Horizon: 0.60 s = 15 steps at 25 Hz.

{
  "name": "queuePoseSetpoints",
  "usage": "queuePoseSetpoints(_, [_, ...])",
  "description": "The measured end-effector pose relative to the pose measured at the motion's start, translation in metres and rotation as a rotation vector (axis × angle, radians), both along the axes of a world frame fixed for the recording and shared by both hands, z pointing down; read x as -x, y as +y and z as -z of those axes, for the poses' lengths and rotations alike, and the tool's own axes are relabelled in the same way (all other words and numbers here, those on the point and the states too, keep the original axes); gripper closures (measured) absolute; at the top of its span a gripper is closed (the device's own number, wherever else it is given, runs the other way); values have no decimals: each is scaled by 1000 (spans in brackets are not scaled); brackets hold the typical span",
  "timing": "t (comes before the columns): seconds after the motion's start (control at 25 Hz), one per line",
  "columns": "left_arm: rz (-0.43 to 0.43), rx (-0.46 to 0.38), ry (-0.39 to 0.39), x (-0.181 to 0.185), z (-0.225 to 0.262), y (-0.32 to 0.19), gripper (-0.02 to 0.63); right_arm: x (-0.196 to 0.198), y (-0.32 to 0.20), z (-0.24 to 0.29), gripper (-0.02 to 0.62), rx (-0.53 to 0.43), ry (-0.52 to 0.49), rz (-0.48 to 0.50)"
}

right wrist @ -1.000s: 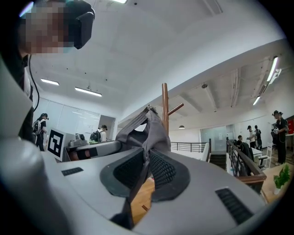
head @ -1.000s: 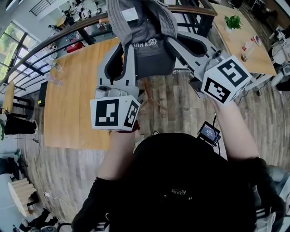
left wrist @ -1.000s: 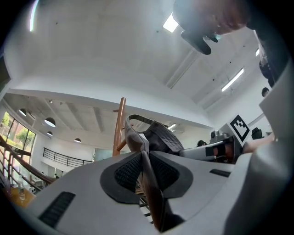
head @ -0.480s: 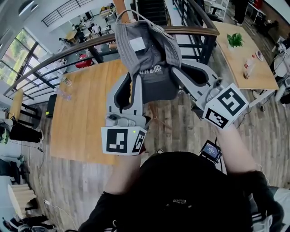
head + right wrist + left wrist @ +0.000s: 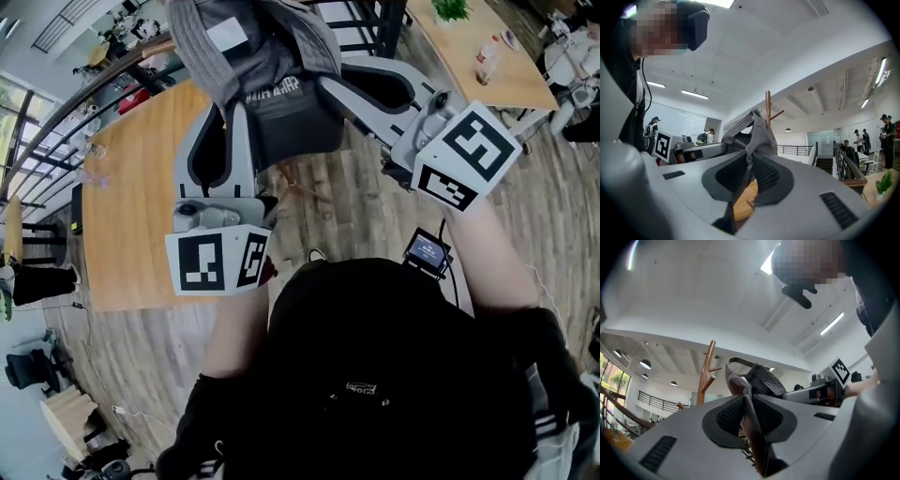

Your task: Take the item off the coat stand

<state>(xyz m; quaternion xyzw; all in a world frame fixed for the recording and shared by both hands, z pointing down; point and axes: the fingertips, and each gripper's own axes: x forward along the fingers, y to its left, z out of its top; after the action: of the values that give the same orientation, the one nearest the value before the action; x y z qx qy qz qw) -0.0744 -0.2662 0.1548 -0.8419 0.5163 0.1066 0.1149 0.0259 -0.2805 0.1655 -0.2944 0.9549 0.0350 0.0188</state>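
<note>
Left gripper (image 5: 746,398): jaws pressed together on a fold of the grey fabric item (image 5: 761,380), which runs down between the ribbed pads.
Right gripper (image 5: 752,152): also clamped on the fabric, pinching a gathered edge from the other side. The cloth hangs on below the pads.
Item: it is stretched between the two grippers in front of the person, above the wooden table (image 5: 141,187) in the head view.
Strap loop (image 5: 739,362): it stands up from the top of the item and seems to hang on nothing.
Coat stand (image 5: 707,371): it is behind the item. Its pegs look bare in the left gripper view, and in the right gripper view the pole rises just behind the fabric.
Step in hand: probably carrying the item clear of the stand.
Doing it well: both pinches should hold evenly, and the hands should travel together so the cloth neither sags nor pulls out of one side.
Watch: the loop should stay away from the pegs.
</note>
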Motion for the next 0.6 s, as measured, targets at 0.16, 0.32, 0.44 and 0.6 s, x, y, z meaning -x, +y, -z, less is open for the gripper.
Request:
queuePoseSetpoints(0.16, [-70, 58, -14, -30, -21, 2, 549, -29, 11, -22, 538, 48, 18, -51])
queuePoseSetpoints(0.32, [-138, 117, -20, -75, -49, 2, 549, -73, 21, -49, 538, 101, 9, -106])
queuePoseSetpoints(0.44, [-177, 158, -16, -105, -66, 8, 552, -101, 34, -64, 538, 134, 22, -143])
queuePoseSetpoints(0.6, [-220, 209, -17, -131, -83, 19, 554, -125, 51, -80, 538, 179, 35, -181])
